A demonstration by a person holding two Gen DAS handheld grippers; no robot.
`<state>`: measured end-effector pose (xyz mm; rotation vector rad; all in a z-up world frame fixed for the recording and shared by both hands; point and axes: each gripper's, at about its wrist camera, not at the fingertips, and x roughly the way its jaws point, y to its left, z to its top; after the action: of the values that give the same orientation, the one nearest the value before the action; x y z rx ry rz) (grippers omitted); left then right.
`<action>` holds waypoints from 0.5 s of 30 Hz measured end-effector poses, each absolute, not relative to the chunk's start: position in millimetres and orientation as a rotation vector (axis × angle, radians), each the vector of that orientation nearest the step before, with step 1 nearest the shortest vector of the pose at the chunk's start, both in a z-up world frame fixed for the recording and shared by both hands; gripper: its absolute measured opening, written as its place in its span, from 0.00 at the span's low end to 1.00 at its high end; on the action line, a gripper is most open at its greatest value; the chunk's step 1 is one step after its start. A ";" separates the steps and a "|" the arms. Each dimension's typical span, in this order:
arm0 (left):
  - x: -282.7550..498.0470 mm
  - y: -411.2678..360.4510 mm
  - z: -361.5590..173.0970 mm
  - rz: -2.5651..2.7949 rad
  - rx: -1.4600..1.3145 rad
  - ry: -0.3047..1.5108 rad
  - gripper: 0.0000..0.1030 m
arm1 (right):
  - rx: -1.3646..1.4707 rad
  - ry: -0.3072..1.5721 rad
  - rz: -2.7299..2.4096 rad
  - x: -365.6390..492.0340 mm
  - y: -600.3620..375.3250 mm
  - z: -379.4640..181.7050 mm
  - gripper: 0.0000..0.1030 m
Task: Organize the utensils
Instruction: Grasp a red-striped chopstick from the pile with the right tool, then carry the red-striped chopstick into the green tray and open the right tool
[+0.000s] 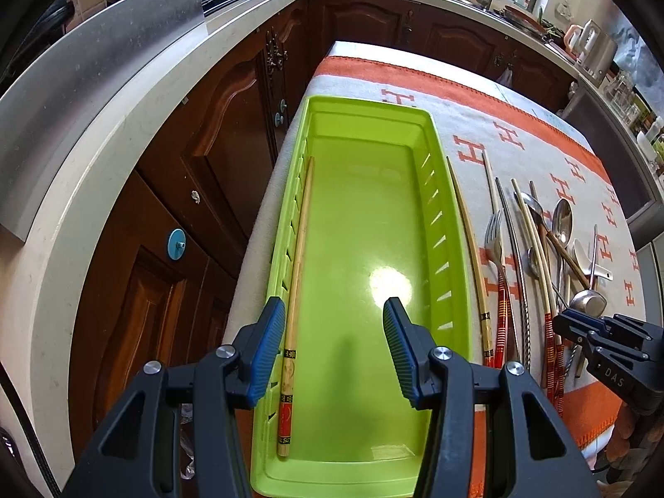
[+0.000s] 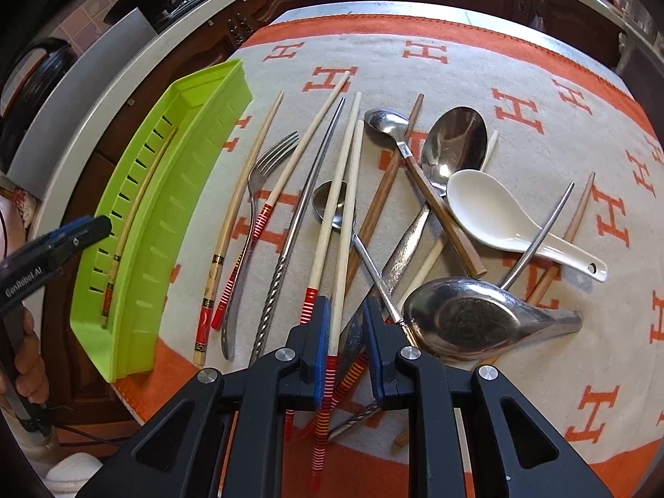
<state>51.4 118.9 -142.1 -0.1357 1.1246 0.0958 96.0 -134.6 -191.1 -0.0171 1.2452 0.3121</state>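
Over the surface: utensils heaped beside my green tray (image 1: 452, 249).
Tray: one chopstick (image 1: 296, 290) inside.
Left gripper (image 1: 334, 352): jaws apart, empty.
Right gripper (image 2: 346, 344): jaws narrowly apart around red-striped chopstick (image 2: 338, 257); I cannot tell whether clamped.
Advice: I should lift it straight, clear of neighbours.

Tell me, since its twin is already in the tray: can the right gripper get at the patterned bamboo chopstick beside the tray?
Probably yes. That chopstick lies alone on the cloth between the green tray and the fork, nothing over it. The right gripper hovers nearby over the pile.

A lime-green tray (image 1: 450, 249) below the left tool (image 1: 334, 352) holds one bamboo chopstick (image 1: 296, 290); mixed utensils (image 2: 415, 216) lie heaped under the right tool (image 2: 346, 332).
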 end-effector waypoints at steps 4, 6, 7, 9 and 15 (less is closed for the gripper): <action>51.6 118.2 -144.5 0.091 -0.142 1.132 0.46 | -0.068 1.230 0.310 95.6 -125.9 -191.9 0.18; 51.6 117.2 -146.1 0.086 -0.145 1.138 0.46 | -0.097 1.221 0.311 94.6 -120.7 -192.2 0.18; 51.5 116.3 -146.5 0.084 -0.145 1.139 0.46 | -0.109 1.218 0.313 94.4 -118.1 -192.6 0.18; 51.3 115.7 -146.6 0.084 -0.146 1.138 0.46 | -0.128 1.219 0.317 95.0 -113.5 -195.1 0.09; 46.5 113.9 -135.2 0.081 -0.149 1.105 0.46 | -0.031 1.196 0.284 93.9 -127.5 -184.9 0.05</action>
<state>46.5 113.9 -135.2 -0.1490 1.1047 0.0807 93.9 -127.5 -184.9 -0.0310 1.1958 0.2835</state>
